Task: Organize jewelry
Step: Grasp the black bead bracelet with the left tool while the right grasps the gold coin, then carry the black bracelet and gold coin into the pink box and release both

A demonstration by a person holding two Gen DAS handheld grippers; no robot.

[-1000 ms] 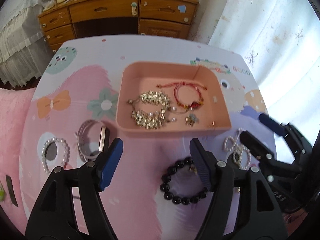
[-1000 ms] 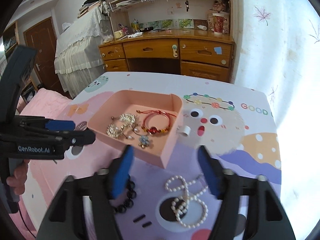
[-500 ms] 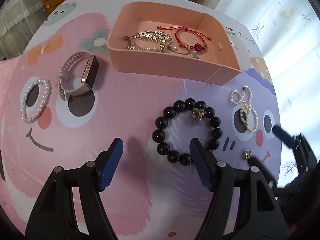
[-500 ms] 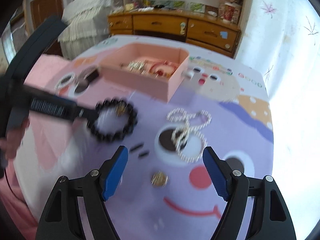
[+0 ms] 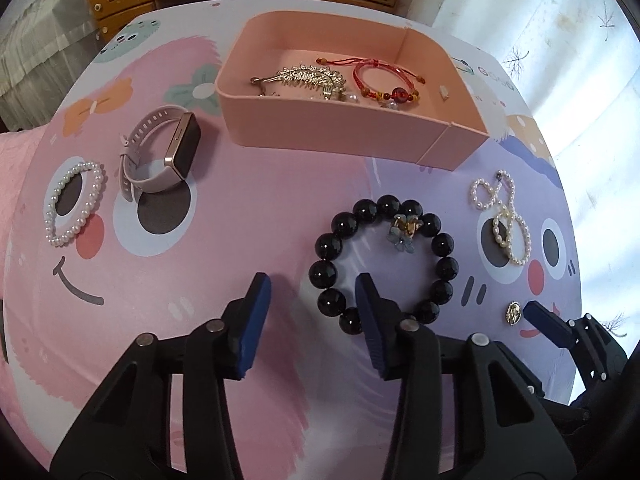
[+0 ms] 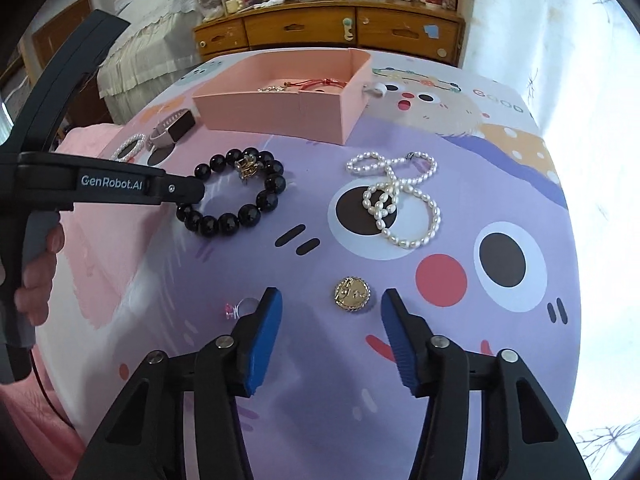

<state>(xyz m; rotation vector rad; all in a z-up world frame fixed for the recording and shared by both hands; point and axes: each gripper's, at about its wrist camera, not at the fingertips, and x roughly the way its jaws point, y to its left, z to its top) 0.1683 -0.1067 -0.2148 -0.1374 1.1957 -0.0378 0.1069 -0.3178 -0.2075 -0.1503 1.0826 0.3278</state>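
Note:
A pink tray [image 5: 340,130] [image 6: 280,114] holds a silver leaf brooch [image 5: 304,78] and a red cord bracelet [image 5: 384,80]. A black bead bracelet [image 5: 384,256] [image 6: 236,196] lies in front of it, with a small flower charm [image 5: 404,232] inside the ring. My left gripper [image 5: 312,312] is open, its right finger over the bracelet's near edge. A gold round brooch [image 6: 352,294] [image 5: 513,313] lies between the tips of my open right gripper [image 6: 330,320]. A pearl necklace [image 6: 396,204] [image 5: 504,220] lies to the right.
A pink smartwatch [image 5: 160,156] and a pearl bracelet [image 5: 74,204] lie at the left on the cartoon tablecloth [image 5: 240,216]. A clear ring [image 6: 240,308] lies by my right gripper's left finger. A wooden dresser [image 6: 328,30] stands behind the table.
Both grippers pulled back toward the table's near edge and lowered. The left now reaches the black bracelet; the right now frames the gold brooch. The left jaws have narrowed.

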